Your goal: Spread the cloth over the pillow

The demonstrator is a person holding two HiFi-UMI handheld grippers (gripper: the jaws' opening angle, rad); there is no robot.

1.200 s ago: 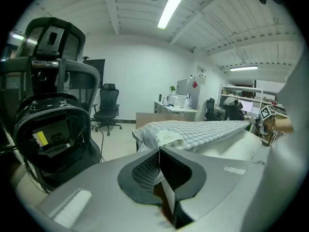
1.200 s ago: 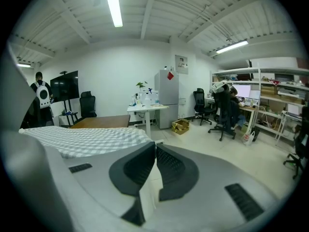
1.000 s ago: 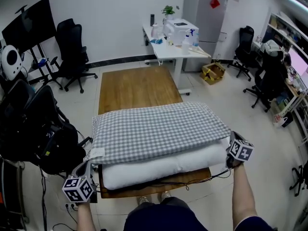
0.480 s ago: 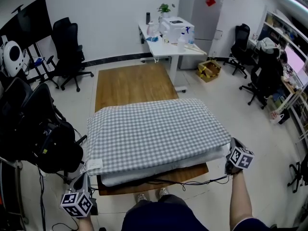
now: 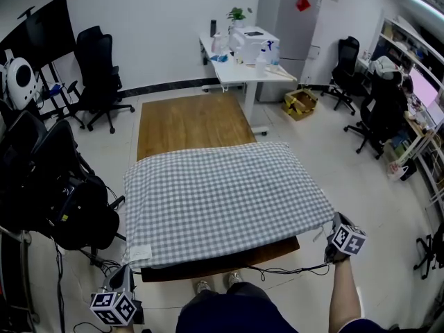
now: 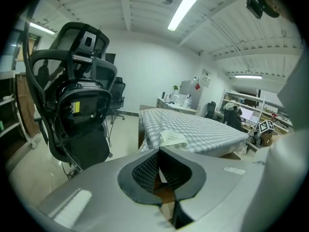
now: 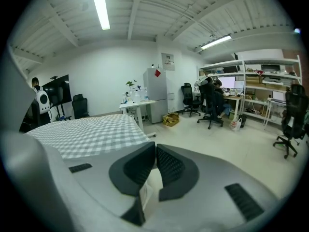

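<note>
A grey-and-white checked cloth [image 5: 222, 196] lies spread over the pillow on the wooden table [image 5: 191, 120], and the pillow is fully hidden beneath it. My left gripper [image 5: 127, 276] is at the cloth's near left corner, beside its white label [image 5: 139, 254], and is shut on the cloth's edge. My right gripper [image 5: 326, 229] pinches the near right corner. In the left gripper view the cloth [image 6: 203, 129] stretches away from the shut gripper [image 6: 158, 154]. In the right gripper view a strip of pale fabric [image 7: 148, 187] sits between the closed jaws of the gripper [image 7: 155, 152].
Black office chairs and a bag [image 5: 66, 200] crowd the left side. A white desk [image 5: 243, 61] and a grey fridge [image 5: 288, 19] stand at the back, with more chairs [image 5: 378, 113] on the right. A black cable [image 5: 277, 269] hangs along the table's near edge.
Both grippers moved toward me and slightly down, pulling the cloth's near edge over the white pillow. The pillow's front side showed before and is now covered.
</note>
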